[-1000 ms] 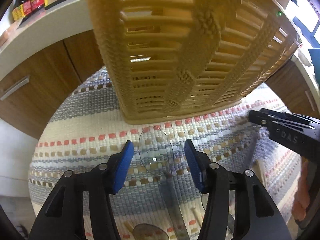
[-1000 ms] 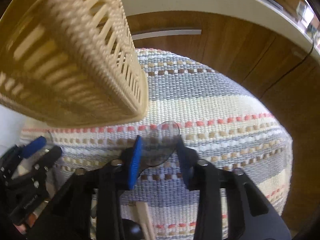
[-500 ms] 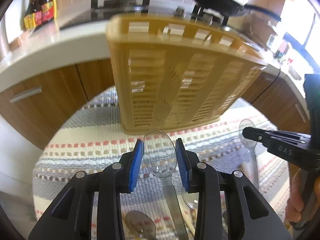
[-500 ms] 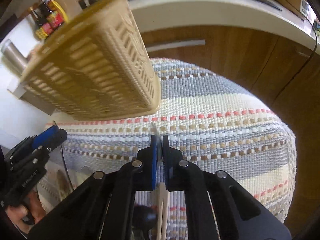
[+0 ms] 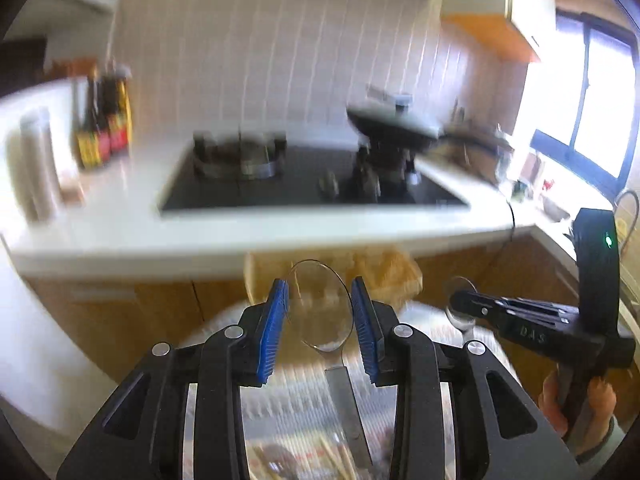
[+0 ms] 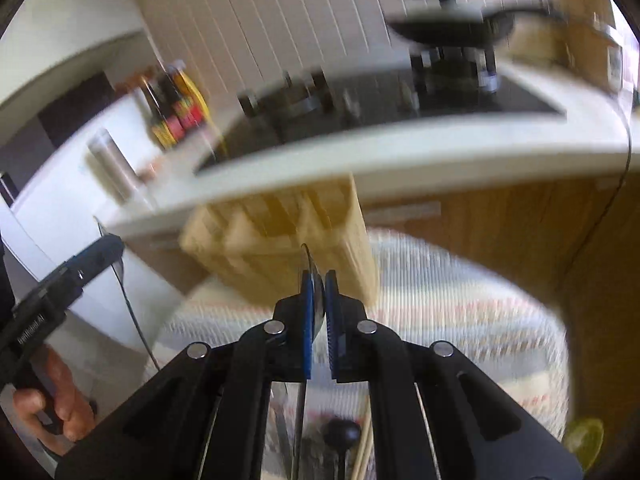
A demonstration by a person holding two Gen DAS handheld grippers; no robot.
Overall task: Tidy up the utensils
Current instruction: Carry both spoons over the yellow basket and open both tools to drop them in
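Note:
My left gripper (image 5: 319, 320) is shut on a clear plastic spoon (image 5: 320, 304), bowl up between the blue pads, handle running down. My right gripper (image 6: 319, 304) is shut on a second clear plastic spoon (image 6: 311, 268), held edge-on. Both are raised above the striped mat (image 6: 460, 312). The tan slatted basket (image 6: 280, 232) stands on the mat beyond the fingers, blurred; it also shows in the left wrist view (image 5: 384, 268). The right gripper with its spoon shows at the right of the left wrist view (image 5: 460, 308). The left gripper shows at the left of the right wrist view (image 6: 100, 248).
A white counter (image 5: 120, 236) with a black hob (image 5: 300, 188), a pan (image 5: 392, 124) and sauce bottles (image 5: 104, 124) runs behind. Wooden cabinet doors (image 6: 500, 220) stand below. More utensils and chopsticks (image 6: 344, 436) lie on the mat under the grippers.
Both grippers closed on clear spoons and lifted them off the mat. Both views tilted up from the mat and basket to the counter and hob.

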